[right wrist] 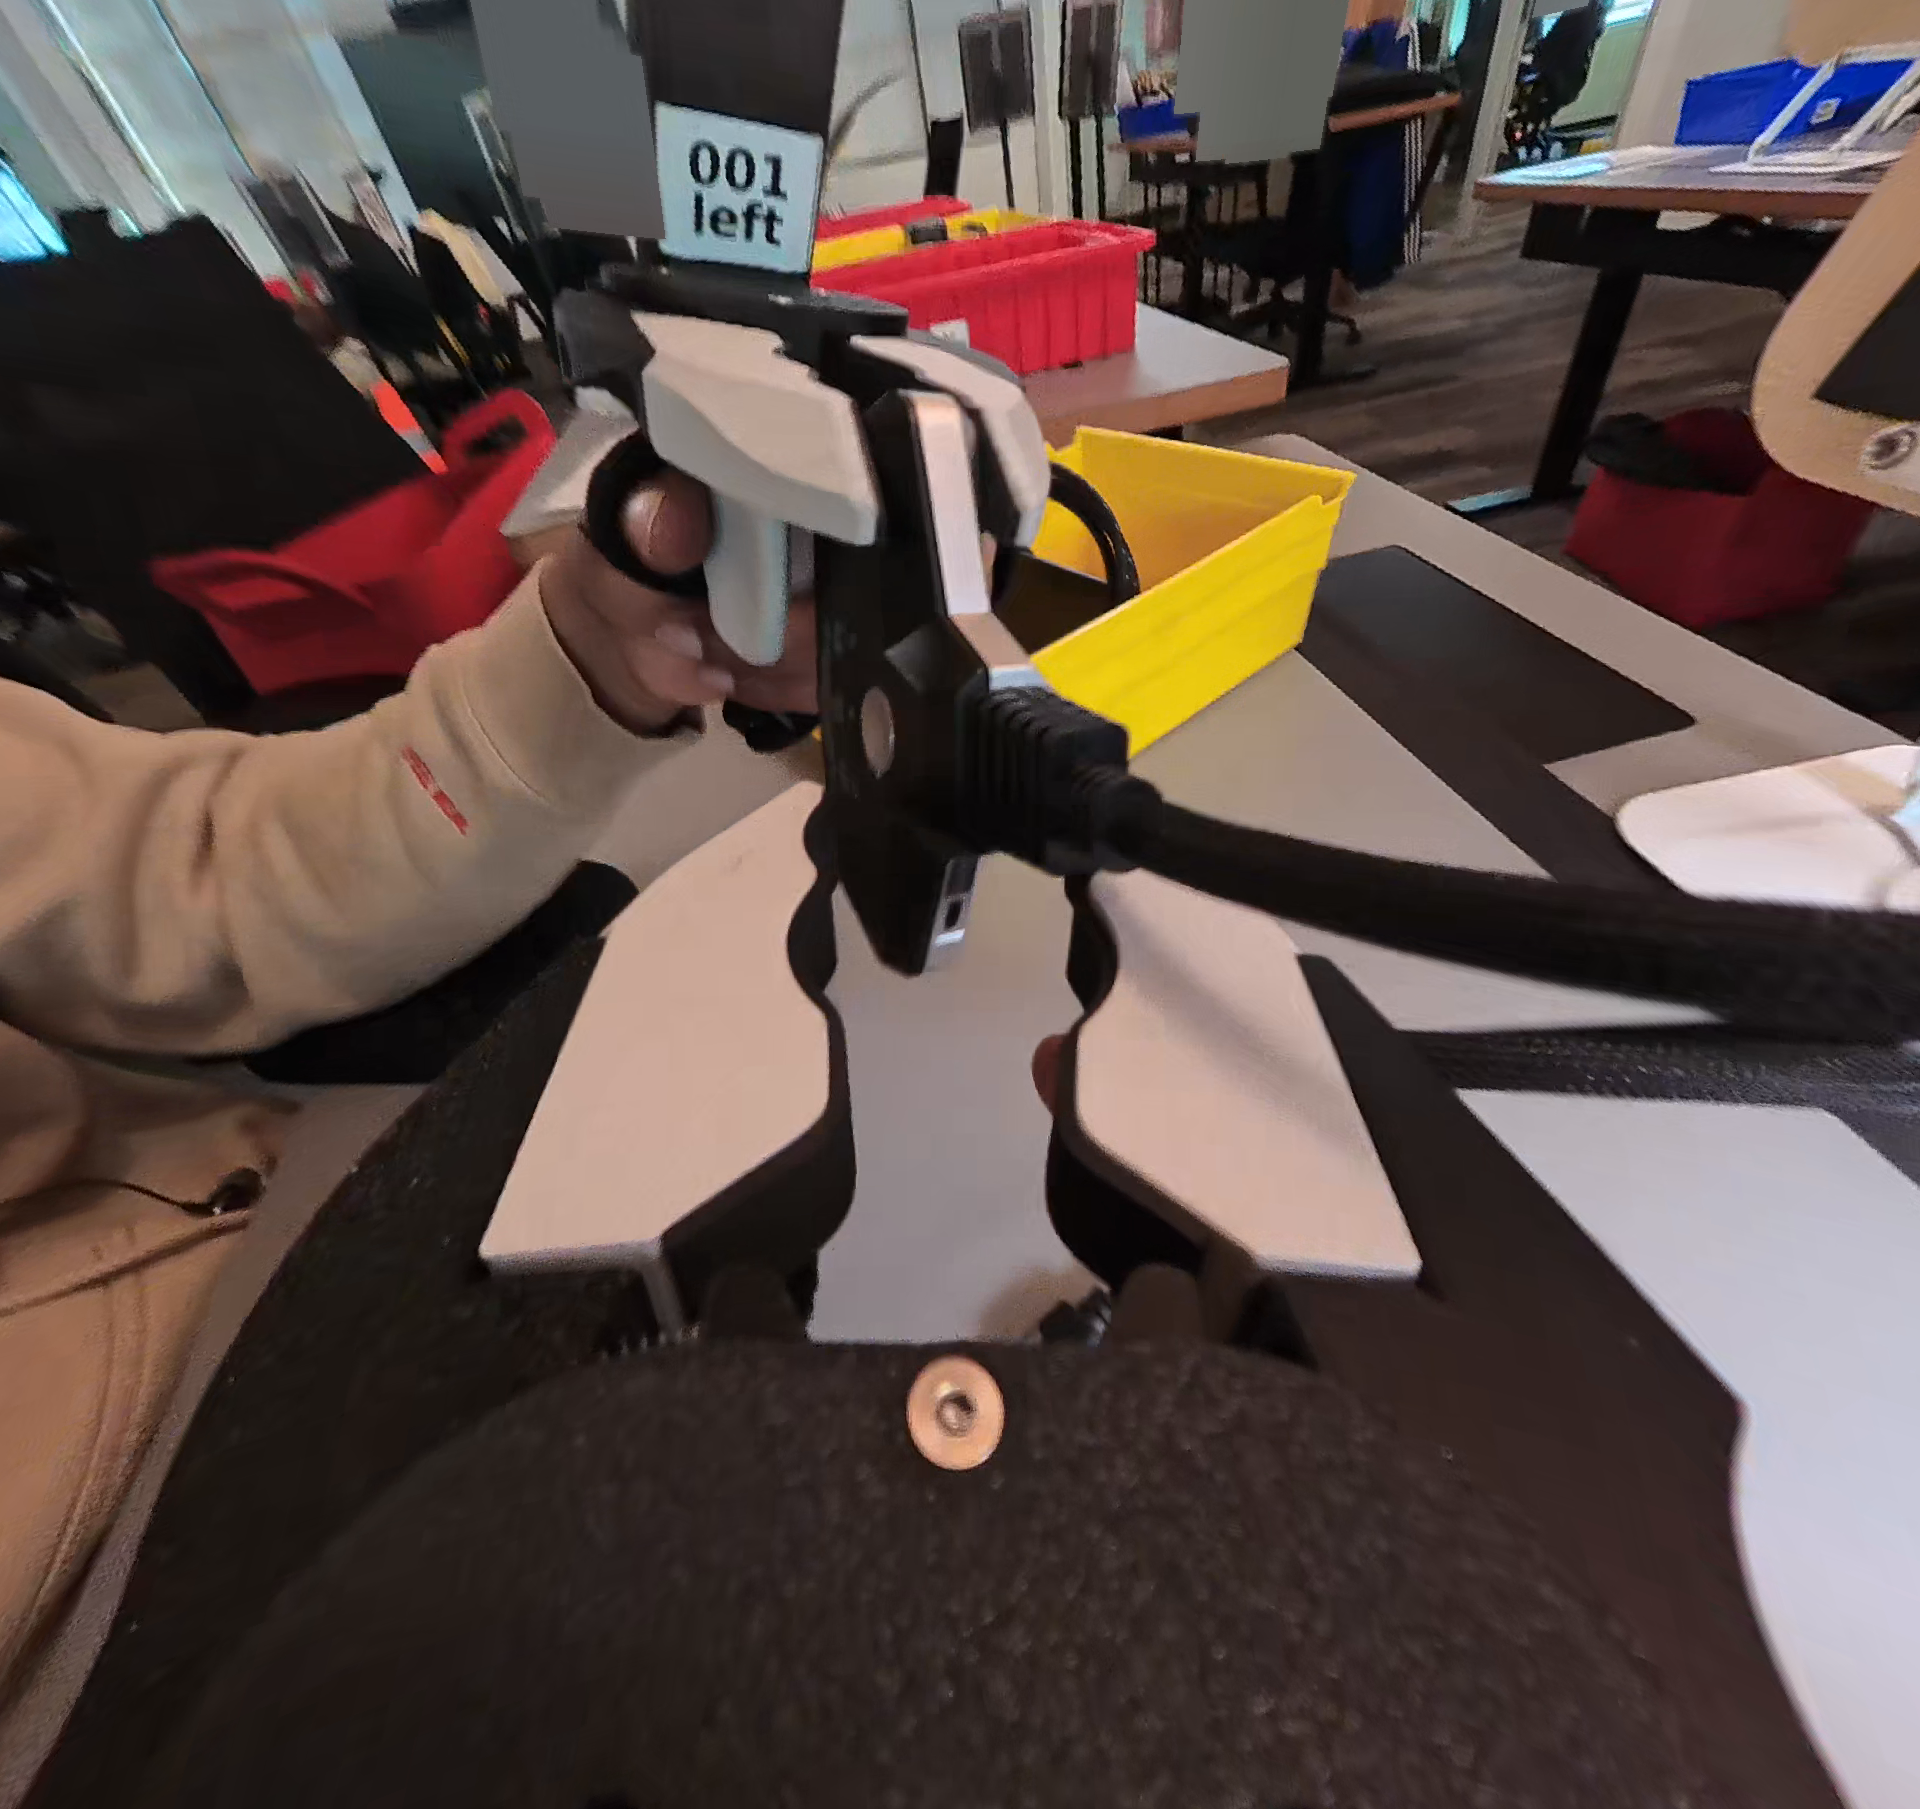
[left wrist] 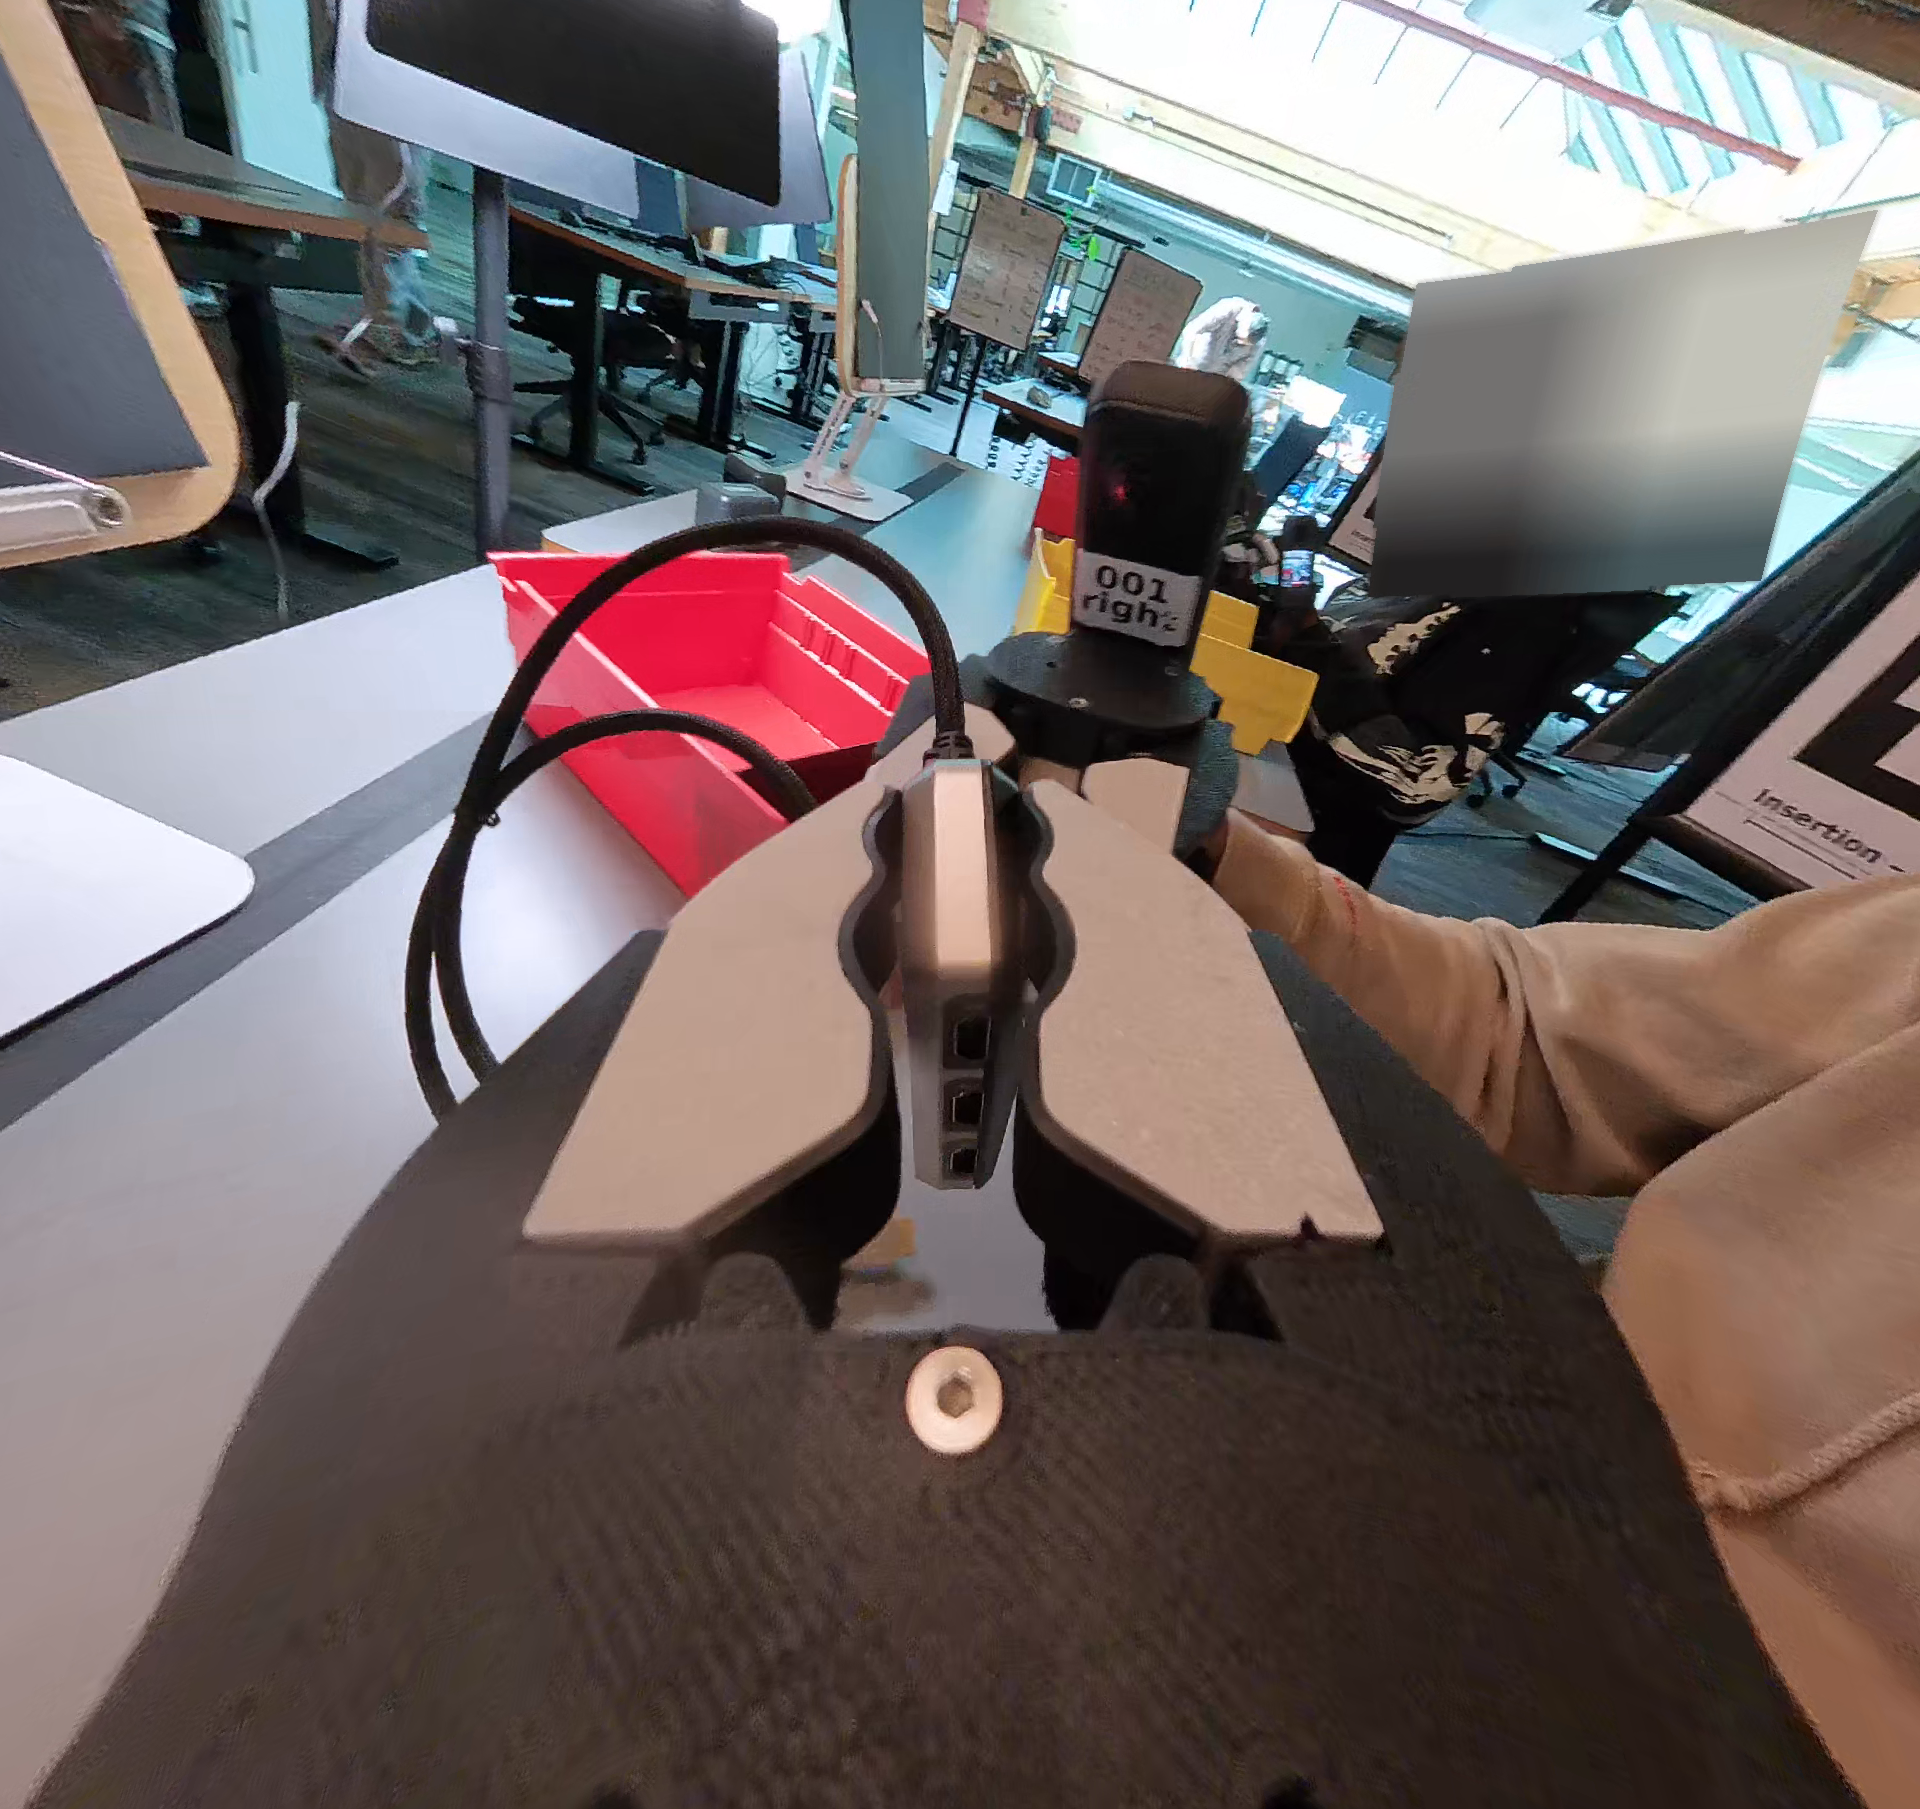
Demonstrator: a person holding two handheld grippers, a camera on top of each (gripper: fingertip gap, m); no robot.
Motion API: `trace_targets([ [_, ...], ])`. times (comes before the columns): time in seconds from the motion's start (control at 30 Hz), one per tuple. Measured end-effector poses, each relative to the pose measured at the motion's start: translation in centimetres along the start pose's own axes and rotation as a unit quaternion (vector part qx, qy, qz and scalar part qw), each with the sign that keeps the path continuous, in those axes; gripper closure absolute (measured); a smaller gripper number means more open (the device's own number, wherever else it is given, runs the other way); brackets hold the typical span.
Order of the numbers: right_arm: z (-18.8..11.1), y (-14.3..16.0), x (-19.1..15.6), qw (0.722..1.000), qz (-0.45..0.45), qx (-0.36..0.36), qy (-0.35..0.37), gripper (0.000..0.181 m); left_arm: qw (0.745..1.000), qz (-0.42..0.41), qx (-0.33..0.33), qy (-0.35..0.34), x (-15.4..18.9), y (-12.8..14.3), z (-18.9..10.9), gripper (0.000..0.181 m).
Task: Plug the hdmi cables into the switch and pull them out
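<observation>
The left gripper [left wrist: 951,886] is clenched on the switch [left wrist: 951,938], a slim grey box held on edge between its grey fingers [left wrist: 748,1011], clear of the table [left wrist: 260,720]. In the left wrist view three small ports run down the switch's near edge, and its own braided black lead [left wrist: 499,803] leaves the far end and loops down to the left of the switch, over the table. A red bin [left wrist: 717,658] sits on the table behind the switch in that view, with a yellow bin [left wrist: 1247,679] farther right, past the right gripper's camera post [left wrist: 1153,502]. In the right wrist view the left gripper [right wrist: 914,471] shows from the side, a hand [right wrist: 665,616] in a beige sleeve [right wrist: 312,824] on its handle, and the switch [right wrist: 935,616] hangs from its fingers. An hdmi cable [right wrist: 1455,897] comes in from the right of the switch; its black plug [right wrist: 997,720] meets the switch's side, though how deep it sits cannot be told. The right gripper [right wrist: 951,918] is released: its fingers [right wrist: 675,1063] stand apart just below the switch, one on each side of its lower end, touching neither it nor the plug. The yellow bin [right wrist: 1195,575] lies on the table [right wrist: 1403,512] behind the switch here, and a red bin [right wrist: 997,284] stands on another table farther back.
</observation>
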State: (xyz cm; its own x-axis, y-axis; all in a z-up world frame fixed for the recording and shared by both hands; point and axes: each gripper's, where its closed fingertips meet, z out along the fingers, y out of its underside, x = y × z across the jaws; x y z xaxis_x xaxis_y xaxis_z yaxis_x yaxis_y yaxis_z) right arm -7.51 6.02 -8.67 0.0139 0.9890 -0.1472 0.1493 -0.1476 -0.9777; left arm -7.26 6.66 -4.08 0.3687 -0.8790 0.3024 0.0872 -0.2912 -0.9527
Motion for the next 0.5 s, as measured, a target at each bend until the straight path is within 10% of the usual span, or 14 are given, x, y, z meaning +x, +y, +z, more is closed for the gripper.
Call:
trace_targets([
  [0.5,-2.3,-1.6,-0.6,0.993,0.031,0.080,-0.076,0.156,0.999,0.015,0.029,0.010,0.5,-0.9,-0.7,0.153],
])
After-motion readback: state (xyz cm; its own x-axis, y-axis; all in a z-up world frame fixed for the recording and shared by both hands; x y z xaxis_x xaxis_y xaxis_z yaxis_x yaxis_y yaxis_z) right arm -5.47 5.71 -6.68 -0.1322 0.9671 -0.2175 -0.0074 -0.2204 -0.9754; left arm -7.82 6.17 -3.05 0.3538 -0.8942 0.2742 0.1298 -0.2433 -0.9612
